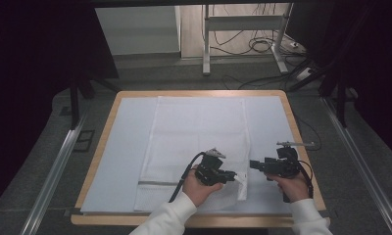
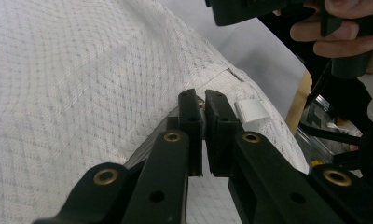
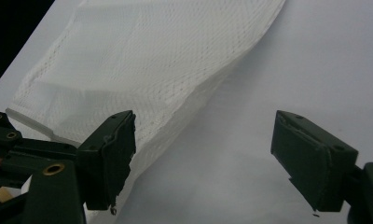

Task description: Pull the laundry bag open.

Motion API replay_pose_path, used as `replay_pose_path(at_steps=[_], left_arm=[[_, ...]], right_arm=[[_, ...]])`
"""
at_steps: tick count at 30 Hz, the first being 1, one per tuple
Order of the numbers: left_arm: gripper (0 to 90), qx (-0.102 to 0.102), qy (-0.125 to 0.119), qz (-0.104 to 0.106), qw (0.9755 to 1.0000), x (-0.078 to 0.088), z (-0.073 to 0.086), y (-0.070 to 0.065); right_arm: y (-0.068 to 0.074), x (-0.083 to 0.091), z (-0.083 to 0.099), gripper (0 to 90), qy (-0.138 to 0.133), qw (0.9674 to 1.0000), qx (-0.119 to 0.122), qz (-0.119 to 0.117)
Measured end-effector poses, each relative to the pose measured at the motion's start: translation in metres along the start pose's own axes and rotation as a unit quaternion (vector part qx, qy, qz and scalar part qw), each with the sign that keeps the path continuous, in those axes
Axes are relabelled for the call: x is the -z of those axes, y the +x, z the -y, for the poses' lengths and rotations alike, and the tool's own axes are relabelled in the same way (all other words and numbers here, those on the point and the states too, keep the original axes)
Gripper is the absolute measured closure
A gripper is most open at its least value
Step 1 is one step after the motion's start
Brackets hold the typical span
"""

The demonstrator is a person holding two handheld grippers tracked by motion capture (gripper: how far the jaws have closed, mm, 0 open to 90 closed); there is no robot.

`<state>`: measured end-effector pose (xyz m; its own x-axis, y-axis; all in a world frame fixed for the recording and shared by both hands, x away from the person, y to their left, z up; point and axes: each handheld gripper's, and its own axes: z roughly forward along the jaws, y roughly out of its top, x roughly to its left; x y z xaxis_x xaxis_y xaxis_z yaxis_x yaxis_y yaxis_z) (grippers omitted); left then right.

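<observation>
The left gripper's [image 2: 203,100] fingers [image 2: 190,116] are pinching the near corner of the white towel [image 1: 194,142], which is lying flat on the pale mat [image 1: 118,156] over the wooden table [image 1: 108,127]. The right gripper's [image 3: 203,158] fingers are standing wide apart, holding nothing, just beside the towel's edge. The thin cloth might be slipping out if the left gripper pulls too fast. The lifted corner could be flopping back or bunching up.

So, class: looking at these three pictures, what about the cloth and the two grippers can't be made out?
- Left gripper view: the towel edge between the shut left gripper jaws is hidden by them.
- High view: the towel's near right corner is covered by the left hand.
- Right gripper view: the towel's far end is cut off by the top edge.
</observation>
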<state>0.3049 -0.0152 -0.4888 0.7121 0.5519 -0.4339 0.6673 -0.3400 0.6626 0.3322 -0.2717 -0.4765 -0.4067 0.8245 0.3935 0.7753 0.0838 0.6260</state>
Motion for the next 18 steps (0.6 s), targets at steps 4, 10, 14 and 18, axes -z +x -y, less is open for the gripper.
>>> replay_pose_path(at_steps=[4, 10, 14, 18], left_arm=[[87.0, -0.003, 0.001, 0.001, 1.0, 0.0, 0.0, 0.0], [87.0, -0.003, 0.001, 0.002, 1.0, -0.001, 0.0, -0.001], [87.0, -0.002, -0.001, 0.002, 1.0, 0.0, 0.001, -0.002], [87.0, -0.002, 0.0, 0.001, 1.0, 0.001, 0.001, -0.001]], right_arm=[[0.003, -0.005, 0.001, 22.4, 0.008, 0.9999, -0.002, -0.007], [0.007, -0.013, 0.0, 25.4, 0.013, 0.9996, -0.015, -0.021], [0.015, -0.023, -0.001, 27.0, 0.025, 0.9993, -0.011, -0.026], [0.018, -0.028, -0.001, 28.1, 0.031, 0.9991, -0.012, -0.028]])
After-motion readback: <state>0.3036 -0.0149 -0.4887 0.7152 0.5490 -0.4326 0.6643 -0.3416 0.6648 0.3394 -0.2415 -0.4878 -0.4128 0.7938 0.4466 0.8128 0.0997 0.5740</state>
